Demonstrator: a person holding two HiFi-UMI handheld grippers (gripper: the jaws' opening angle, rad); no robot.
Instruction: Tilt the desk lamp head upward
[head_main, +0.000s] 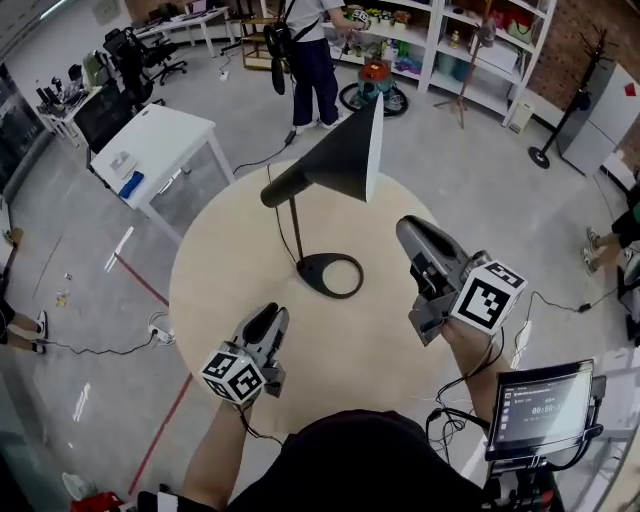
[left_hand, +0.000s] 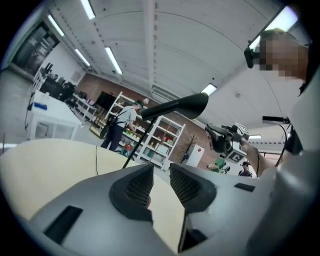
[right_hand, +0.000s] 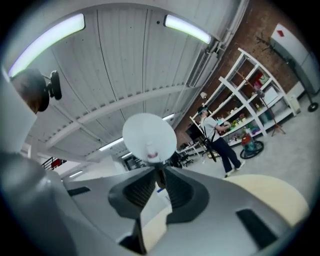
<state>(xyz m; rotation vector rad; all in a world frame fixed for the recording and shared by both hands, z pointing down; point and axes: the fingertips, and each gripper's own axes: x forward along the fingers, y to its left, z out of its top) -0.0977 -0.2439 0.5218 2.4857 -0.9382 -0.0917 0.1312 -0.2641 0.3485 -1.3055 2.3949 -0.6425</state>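
A black desk lamp stands on the round beige table (head_main: 220, 270), its ring base (head_main: 331, 275) near the middle. Its cone head (head_main: 345, 160) points right, the white inside (right_hand: 149, 136) facing my right gripper. That right gripper (head_main: 405, 228) hovers right of the lamp, below the head and apart from it, jaws shut (right_hand: 159, 180) on nothing. My left gripper (head_main: 268, 312) sits low at the table's near side, short of the base, also shut (left_hand: 161, 175) and empty. From the left gripper view the lamp head (left_hand: 175, 106) shows above, with the right gripper (left_hand: 222, 140) beyond.
The lamp's cable (head_main: 280, 215) trails across the table to the far edge. A person (head_main: 310, 50) stands at the back by shelves (head_main: 480, 40). A white desk (head_main: 155, 140) is at far left. A tablet screen (head_main: 540, 410) sits at my lower right.
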